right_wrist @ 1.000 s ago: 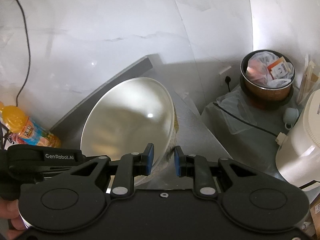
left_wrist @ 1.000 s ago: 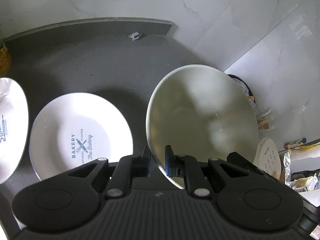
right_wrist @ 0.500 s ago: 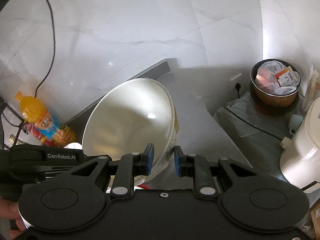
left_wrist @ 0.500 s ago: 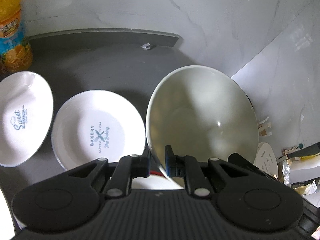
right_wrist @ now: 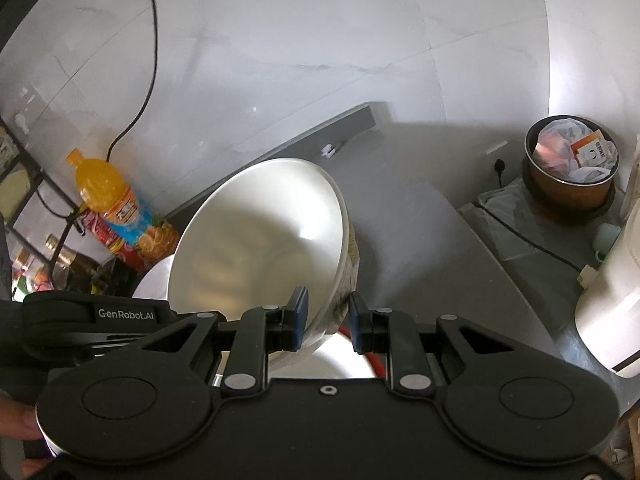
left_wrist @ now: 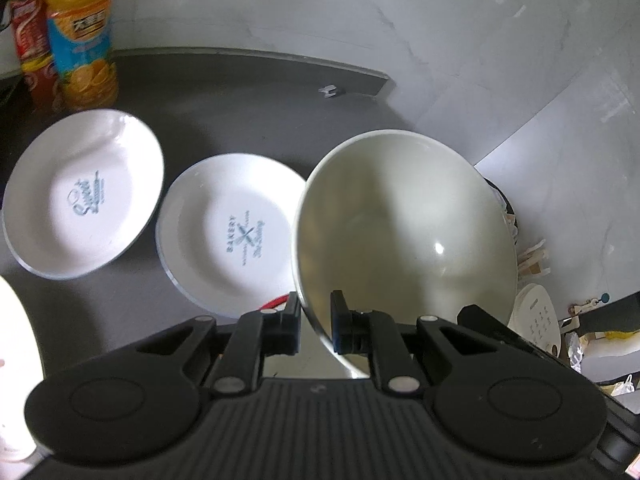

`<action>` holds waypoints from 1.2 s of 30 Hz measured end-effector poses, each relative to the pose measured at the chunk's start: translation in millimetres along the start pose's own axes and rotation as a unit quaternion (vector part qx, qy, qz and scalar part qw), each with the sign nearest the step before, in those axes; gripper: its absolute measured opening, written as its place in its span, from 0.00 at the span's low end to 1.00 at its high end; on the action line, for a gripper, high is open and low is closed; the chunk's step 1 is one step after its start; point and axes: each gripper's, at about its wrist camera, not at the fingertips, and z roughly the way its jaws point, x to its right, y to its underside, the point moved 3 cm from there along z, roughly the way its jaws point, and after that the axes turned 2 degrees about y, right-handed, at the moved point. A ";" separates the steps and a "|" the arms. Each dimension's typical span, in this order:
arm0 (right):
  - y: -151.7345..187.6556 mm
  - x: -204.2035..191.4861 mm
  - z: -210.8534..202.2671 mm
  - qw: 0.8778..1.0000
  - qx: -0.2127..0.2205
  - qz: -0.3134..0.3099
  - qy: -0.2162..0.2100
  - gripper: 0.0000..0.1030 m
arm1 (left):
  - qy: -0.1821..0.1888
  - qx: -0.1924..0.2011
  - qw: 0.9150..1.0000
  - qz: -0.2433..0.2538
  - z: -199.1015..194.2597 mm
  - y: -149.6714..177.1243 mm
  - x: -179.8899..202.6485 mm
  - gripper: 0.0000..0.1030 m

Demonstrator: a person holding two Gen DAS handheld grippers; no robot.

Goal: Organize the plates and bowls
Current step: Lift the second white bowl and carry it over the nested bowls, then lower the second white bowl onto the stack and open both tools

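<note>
A large white bowl (left_wrist: pixel 404 240) hangs tilted above the dark table (left_wrist: pixel 240 92). My left gripper (left_wrist: pixel 316 320) is shut on its near left rim. In the right wrist view the same-looking bowl (right_wrist: pixel 256 248), patterned outside, has my right gripper (right_wrist: pixel 328 320) shut on its near right rim. The left gripper's black body (right_wrist: pixel 100 312) shows just left of it. Two white plates lie on the table: one printed "Sweet" (left_wrist: pixel 84 196) and one printed "Bakery" (left_wrist: pixel 228 232), left of the bowl. A red-rimmed white dish (right_wrist: pixel 352 356) lies under the right gripper.
An orange juice bottle (left_wrist: pixel 80 36) and a red can (left_wrist: pixel 32 48) stand at the table's far left. Another white dish edge (left_wrist: pixel 12 360) shows at the near left. A full waste bin (right_wrist: pixel 572 168), a black cable (right_wrist: pixel 532 236) and a white appliance (right_wrist: pixel 612 300) are on the right.
Both grippers have risen and drawn back with the bowl still clamped. The "Sweet" plate, the juice bottle and the red can have come fully into the left wrist view.
</note>
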 end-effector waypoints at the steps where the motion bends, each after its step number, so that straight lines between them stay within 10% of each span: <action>1: 2.2 -1.0 -1.3 1.000 -0.001 -0.001 -0.001 0.21 | 0.000 0.001 1.000 -0.003 -1.3 2.7 -2.5 0.13; 36: 68.8 -11.5 -15.4 0.997 -0.066 -0.030 0.010 0.21 | -0.025 -0.046 0.999 0.000 -11.3 78.5 -26.7 0.13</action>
